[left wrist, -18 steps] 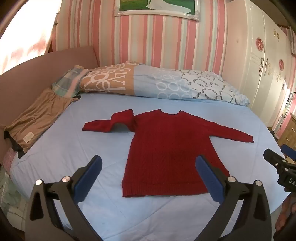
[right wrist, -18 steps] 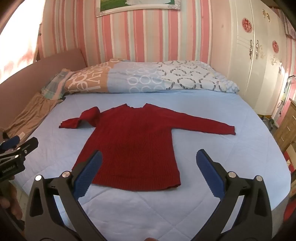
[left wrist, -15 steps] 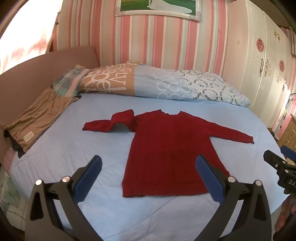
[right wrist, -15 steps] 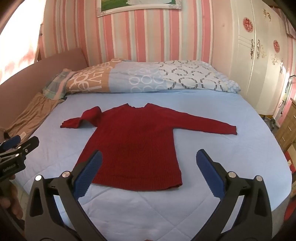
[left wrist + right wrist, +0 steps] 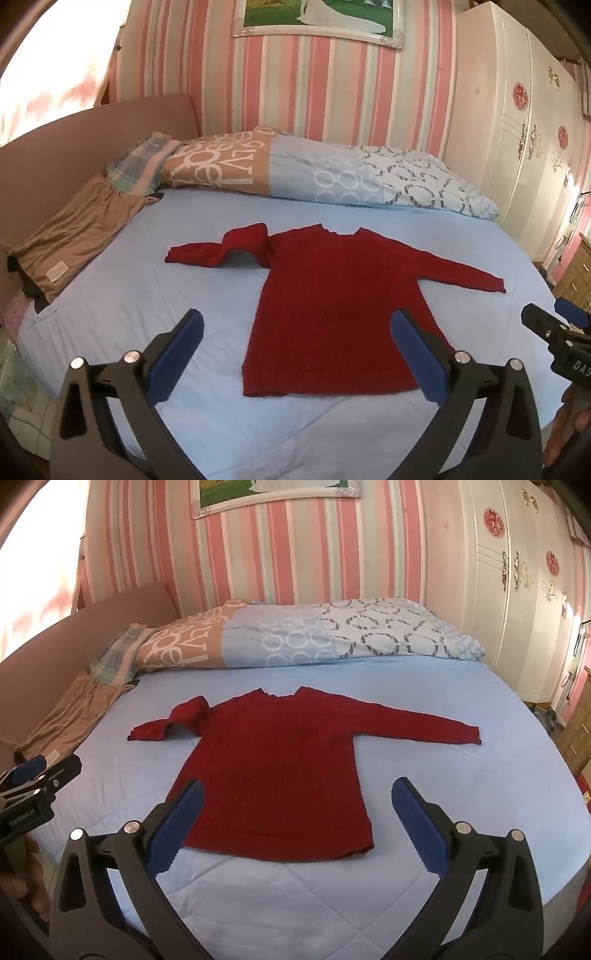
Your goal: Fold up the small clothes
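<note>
Nearest the cameras, the left gripper (image 5: 295,354) and the right gripper (image 5: 295,827) both hang above the near edge of the bed (image 5: 122,295), their blue-padded jaws spread wide with nothing between them. Each one shows at the border of the other's view, side by side and apart.

Just beyond the near edge, the red knit sweater (image 5: 340,306) lies flat on the light blue bedsheet, roughly mid-bed, hem toward the grippers and neckline toward the far edge. Its right sleeve (image 5: 413,725) stretches straight out toward the bed's right edge; its left sleeve (image 5: 218,251) is humped and folded near the shoulder. Nothing lies on or against the sweater.

Along the left edge, a folded tan garment (image 5: 74,240) rests against the padded pink side board, well apart from the sweater. At the far edge a rolled duvet (image 5: 332,173) with circle and letter prints runs across the bed, a plaid cloth (image 5: 140,166) at its left end. Behind stand the pink striped wall, a framed picture (image 5: 317,18) and a white wardrobe (image 5: 517,129) to the right.
</note>
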Tool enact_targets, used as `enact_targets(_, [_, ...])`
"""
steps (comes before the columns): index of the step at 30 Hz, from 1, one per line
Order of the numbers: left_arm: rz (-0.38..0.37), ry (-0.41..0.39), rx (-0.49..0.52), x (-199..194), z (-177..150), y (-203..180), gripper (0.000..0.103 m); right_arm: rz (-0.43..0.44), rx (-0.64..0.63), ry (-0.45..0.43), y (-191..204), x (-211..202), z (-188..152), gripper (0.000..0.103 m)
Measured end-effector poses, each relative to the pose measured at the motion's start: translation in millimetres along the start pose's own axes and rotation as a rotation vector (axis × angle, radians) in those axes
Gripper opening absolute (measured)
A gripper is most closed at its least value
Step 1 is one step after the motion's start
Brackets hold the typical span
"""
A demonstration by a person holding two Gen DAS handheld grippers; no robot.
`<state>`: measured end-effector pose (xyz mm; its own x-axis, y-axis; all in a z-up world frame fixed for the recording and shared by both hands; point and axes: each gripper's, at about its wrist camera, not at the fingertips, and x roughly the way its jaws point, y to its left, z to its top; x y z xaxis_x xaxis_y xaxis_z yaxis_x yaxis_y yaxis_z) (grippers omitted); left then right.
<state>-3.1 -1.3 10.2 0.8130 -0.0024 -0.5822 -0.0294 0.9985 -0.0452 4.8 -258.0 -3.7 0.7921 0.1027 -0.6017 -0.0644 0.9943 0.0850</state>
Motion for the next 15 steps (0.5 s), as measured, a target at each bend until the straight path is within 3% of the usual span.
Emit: enact_targets(15, [0.029,-0.004,-0.015,4.2,0.4,-3.1,0.101,-0.004,-0.013,0.009,-1.5,1.8,-5.9,0.1])
